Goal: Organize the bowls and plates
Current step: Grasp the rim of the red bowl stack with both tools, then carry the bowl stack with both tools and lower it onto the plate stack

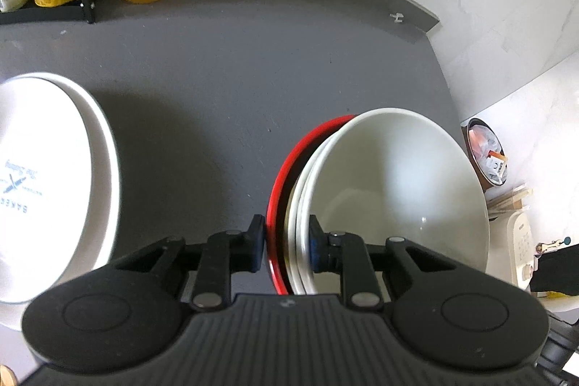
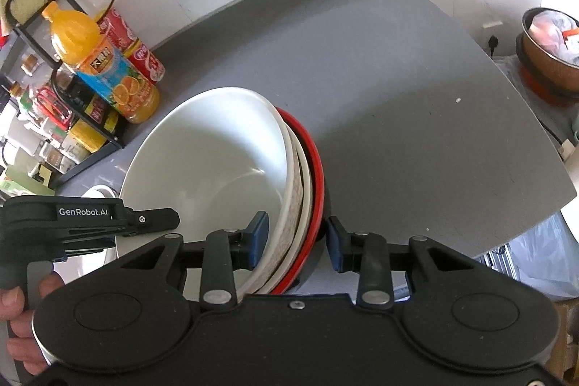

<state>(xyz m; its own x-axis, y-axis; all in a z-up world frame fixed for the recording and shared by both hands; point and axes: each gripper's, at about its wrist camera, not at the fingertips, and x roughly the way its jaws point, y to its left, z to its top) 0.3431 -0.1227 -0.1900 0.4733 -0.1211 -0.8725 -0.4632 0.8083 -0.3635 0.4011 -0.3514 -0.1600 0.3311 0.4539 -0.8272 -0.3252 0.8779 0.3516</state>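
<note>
Two grippers on one nested stack [image 1: 362, 190] – white bowls in a red one, above the grey desk [image 1: 217, 78]. Your left gripper [image 1: 286, 243] has fingers clamped on its rim; right gripper [image 2: 297, 243] straddles the opposite rim, fingers w/ a gap on the outer side. Step: carrying. Next, prob. lower it level beside the plates [image 1: 54, 187].

Both tools are matte black plastic. The left gripper [image 1: 286, 241] has a ribbed body with a small screw at its front edge, two round domed housings, and linkage arms pinned by silver rivets — the fingers end in blue pads [image 1: 257, 243]. The right gripper [image 2: 296, 241] is built alike, with blue pads [image 2: 257, 237] too. In the right wrist view the other tool's side reads "GenRobot.AI" in white. A bare hand [image 2: 21, 324] shows behind the fingers; no sleeve is visible.
</note>
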